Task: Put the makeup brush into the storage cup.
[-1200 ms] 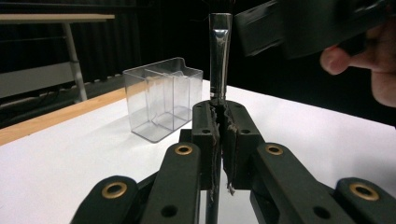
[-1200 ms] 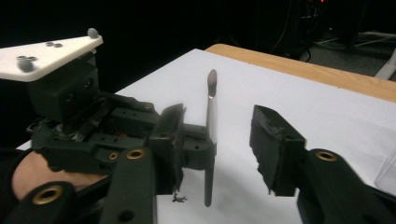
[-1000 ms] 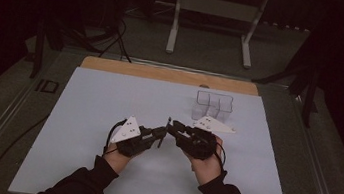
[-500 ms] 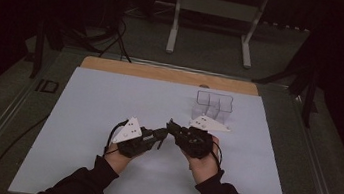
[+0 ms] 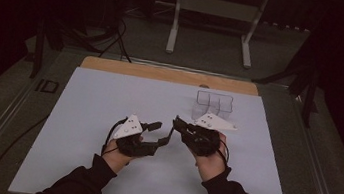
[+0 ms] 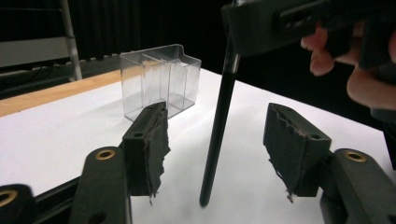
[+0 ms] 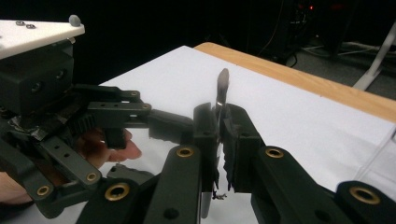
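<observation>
My right gripper (image 5: 177, 123) (image 7: 220, 135) is shut on a thin black pen-like rod (image 5: 169, 135) (image 6: 218, 126) (image 7: 222, 86). The rod hangs tilted from the jaws, with its lower tip near the white mat. My left gripper (image 5: 155, 136) (image 6: 217, 154) is open. Its two torn black pads (image 6: 152, 144) stand on either side of the rod without touching it. In the right gripper view the left gripper (image 7: 154, 122) reaches in from the left, level with the rod. Both hands meet at the middle of the mat.
A clear plastic box with several compartments (image 5: 214, 105) (image 6: 161, 79) stands upright on the white mat (image 5: 109, 99), just behind the right hand. A wooden strip (image 5: 163, 73) runs along the mat's far edge. A metal stand (image 5: 211, 11) is beyond the table.
The right hand has shifted slightly to the right while holding the rod. The left gripper stays beside it with its jaws apart.
</observation>
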Demonstrator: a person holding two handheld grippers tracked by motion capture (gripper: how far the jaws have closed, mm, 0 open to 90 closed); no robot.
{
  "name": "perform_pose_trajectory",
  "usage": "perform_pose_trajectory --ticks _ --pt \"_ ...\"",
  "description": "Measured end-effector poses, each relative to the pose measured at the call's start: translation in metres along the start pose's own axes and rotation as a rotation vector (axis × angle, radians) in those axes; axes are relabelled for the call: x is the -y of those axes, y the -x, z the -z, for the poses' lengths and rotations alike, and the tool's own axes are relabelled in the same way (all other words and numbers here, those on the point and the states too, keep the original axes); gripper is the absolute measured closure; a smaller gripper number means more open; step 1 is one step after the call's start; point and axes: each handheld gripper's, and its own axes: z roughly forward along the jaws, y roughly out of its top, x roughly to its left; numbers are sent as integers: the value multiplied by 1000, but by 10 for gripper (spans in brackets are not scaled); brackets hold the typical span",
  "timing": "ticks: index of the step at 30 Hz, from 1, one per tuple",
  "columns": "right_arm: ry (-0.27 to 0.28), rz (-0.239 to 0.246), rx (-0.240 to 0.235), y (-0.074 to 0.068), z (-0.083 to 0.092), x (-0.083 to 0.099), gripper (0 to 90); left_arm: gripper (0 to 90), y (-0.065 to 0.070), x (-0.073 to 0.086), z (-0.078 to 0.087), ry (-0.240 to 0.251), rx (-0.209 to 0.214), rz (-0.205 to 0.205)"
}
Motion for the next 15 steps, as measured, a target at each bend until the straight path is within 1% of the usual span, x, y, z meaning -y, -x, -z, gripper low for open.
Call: perform_pose_trajectory --ticks 2,6,10,11,12,13,15 --pt "-1 5 2 3 3 -2 844 382 0 -1 0 -12 -1 6" --pt "-1 13 1 9 9 -5 844 335 1 -4 3 -20 4 9" --pt "6 16 8 17 18 -10 844 294 -1 -6 9 -26 -1 1" --pt "6 16 8 17 18 -10 844 283 -1 -6 9 -26 -1 1" --pt "14 16 17 22 23 -13 844 276 -2 -7 13 -36 -11 4" --pt "18 16 18 24 25 -14 844 273 -3 -8 15 -40 -9 8" --pt "22 17 19 29 31 -18 844 262 -4 -8 19 -52 -18 11"
